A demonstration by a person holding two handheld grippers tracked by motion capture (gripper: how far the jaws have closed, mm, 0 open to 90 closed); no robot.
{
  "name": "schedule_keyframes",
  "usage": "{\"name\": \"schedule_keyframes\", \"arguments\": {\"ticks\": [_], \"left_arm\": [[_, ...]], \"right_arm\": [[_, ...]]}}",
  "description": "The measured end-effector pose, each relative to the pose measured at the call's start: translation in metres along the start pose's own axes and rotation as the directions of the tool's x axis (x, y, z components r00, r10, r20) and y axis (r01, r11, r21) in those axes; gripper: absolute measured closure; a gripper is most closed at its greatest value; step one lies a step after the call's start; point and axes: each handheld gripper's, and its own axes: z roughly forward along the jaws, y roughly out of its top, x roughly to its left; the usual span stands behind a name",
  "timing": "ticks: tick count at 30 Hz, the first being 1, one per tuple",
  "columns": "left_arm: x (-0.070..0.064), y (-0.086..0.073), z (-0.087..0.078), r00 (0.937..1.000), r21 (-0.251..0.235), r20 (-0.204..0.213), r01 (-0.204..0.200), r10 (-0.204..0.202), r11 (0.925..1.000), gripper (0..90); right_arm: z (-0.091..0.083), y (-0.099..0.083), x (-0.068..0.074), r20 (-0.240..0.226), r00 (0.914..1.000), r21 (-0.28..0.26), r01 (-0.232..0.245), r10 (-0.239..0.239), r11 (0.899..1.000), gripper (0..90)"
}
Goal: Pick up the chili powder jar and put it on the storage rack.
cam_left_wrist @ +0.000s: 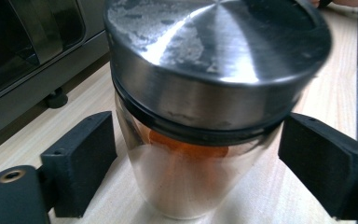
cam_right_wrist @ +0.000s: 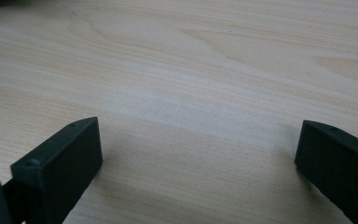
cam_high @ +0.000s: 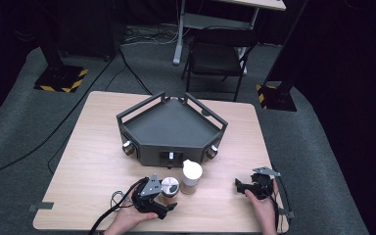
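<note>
While my left gripper (cam_left_wrist: 196, 163) brackets the steel-lidded glass jar (cam_left_wrist: 205, 93), jaws spread and not touching, my right gripper (cam_right_wrist: 198, 154) rests splayed over the table (cam_right_wrist: 191, 70).

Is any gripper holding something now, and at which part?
Nothing is held. The left gripper is open around the jar, with gaps beside its glass body; the right gripper is open.

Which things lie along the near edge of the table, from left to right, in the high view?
Left claw → steel-lidded glass jar of orange powder → white-lidded jar of brown powder → right claw.
</note>
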Motion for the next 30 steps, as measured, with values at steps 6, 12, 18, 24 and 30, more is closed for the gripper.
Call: {"name": "schedule_keyframes", "arguments": {"ticks": [6, 12, 18, 24, 30], "left_arm": [[-0.003, 0.0006, 0.0072, 0.9996, 0.017, -0.028, 0.001, 0.0, 0.9999, 22.1], [-0.0044, -0.0005, 0.0079, 0.9995, 0.012, -0.027, -0.017, 0.018, 0.9998, 30.3], [-0.0074, -0.0001, 0.0075, 0.9987, 0.01, -0.039, -0.032, 0.032, 0.9994, 30.9], [-0.0074, 0.0018, 0.007, 0.9986, 0.014, -0.041, -0.034, 0.035, 0.9993, 31.0], [-0.007, 0.0034, 0.0022, 0.9983, -0.003, -0.047, -0.036, 0.036, 0.9994, 31.0]], "right_arm": [[0.0, 0.0, 0.0, 0.0, 1.0, 0.0, 0.0, 0.0, 1.0, 0.0], [0.0, 0.0, 0.0, 0.0, 1.0, 0.0, 0.0, 0.0, 1.0, 0.0], [0.0, 0.0, -0.0001, -0.002, 1.0, 0.0, 0.001, -0.001, 1.0, 0.0], [0.0, 0.0, -0.0002, -0.002, 1.0, 0.0, 0.002, -0.002, 1.0, 0.0], [0.0001, 0.0, -0.0002, -0.002, 1.0, 0.0, 0.002, -0.002, 1.0, 0.0]]}}
